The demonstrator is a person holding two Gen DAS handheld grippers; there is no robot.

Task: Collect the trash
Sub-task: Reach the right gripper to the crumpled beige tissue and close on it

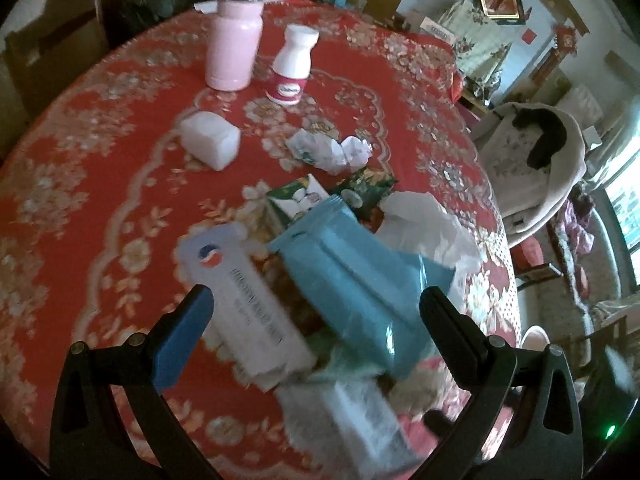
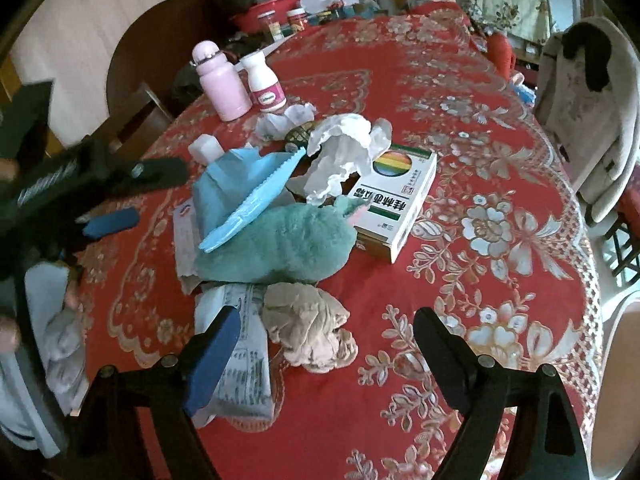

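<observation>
The left gripper [image 1: 316, 320] is hanging low over the red flowered tablecloth [image 1: 100, 184], and its two fingers are standing wide apart and are gripping nothing. Between these fingers one light blue wrapper [image 1: 352, 272] is lying, and beside the blue-padded finger [image 1: 180, 344] one long white packet [image 1: 248, 304] with a round red and blue mark is showing; whether the finger is touching it I cannot tell, because the picture is blurred there. Beyond the fingertips, two crumpled white papers [image 1: 332, 150] are lying close together, and farther still one pink bottle [image 1: 236, 36] and one white pill bottle [image 1: 292, 66] are standing upright, just beside each other. One small white block [image 1: 210, 142] is sitting to the side of the padded finger, well ahead of it. The right gripper [image 2: 326, 334] is also hovering above the cloth with its fingers spread widely and empty. Between its fingers, nearer to the blue-padded one [image 2: 214, 360], one crumpled beige paper [image 2: 310, 332] is resting, and one printed white wrapper [image 2: 240, 356] is lying partly behind that pad. Ahead of the fingertips, one teal plush toy [image 2: 280, 240], one white box with a rainbow circle [image 2: 396, 204] and one big crumpled white tissue [image 2: 344, 152] are forming a heap. In the right wrist view the left gripper [image 2: 120, 196] is coming in from the side of the padded finger.
</observation>
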